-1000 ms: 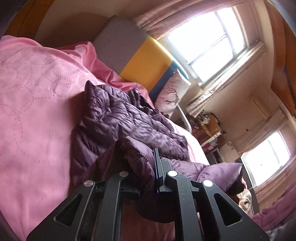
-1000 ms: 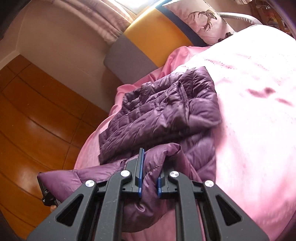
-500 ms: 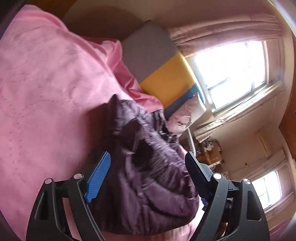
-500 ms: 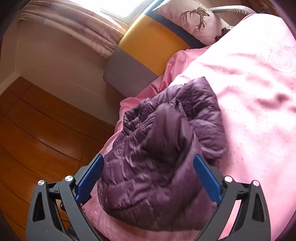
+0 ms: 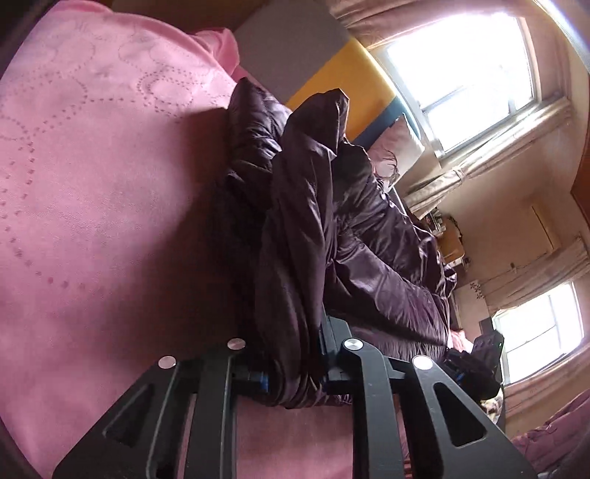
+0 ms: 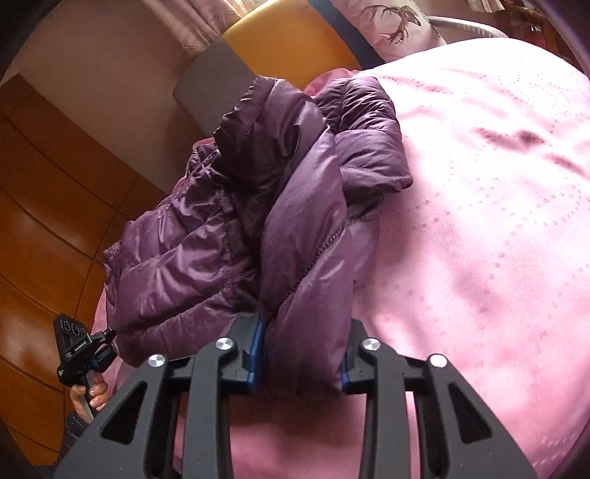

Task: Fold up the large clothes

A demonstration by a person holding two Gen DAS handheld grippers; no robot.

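Observation:
A purple quilted puffer jacket (image 5: 368,235) lies bunched and folded on a pink bedspread (image 5: 96,191). My left gripper (image 5: 295,353) is shut on a thick fold of the jacket's near edge. In the right wrist view the same jacket (image 6: 228,235) rises in a ridge from the bedspread (image 6: 479,221). My right gripper (image 6: 300,357) is shut on a puffy fold of it between its blue pads. The left gripper's body and the hand holding it show at the lower left of the right wrist view (image 6: 79,353).
A grey and yellow headboard (image 6: 280,48) and a deer-print pillow (image 6: 391,29) stand at the bed's far end. Wooden floor (image 6: 44,206) lies beyond the bed's left edge. Bright windows (image 5: 464,62) and a cluttered desk (image 5: 448,239) are on the right.
Half a second ago both grippers were open over the folded jacket. Both have dropped closer and closed on folds of its near edge.

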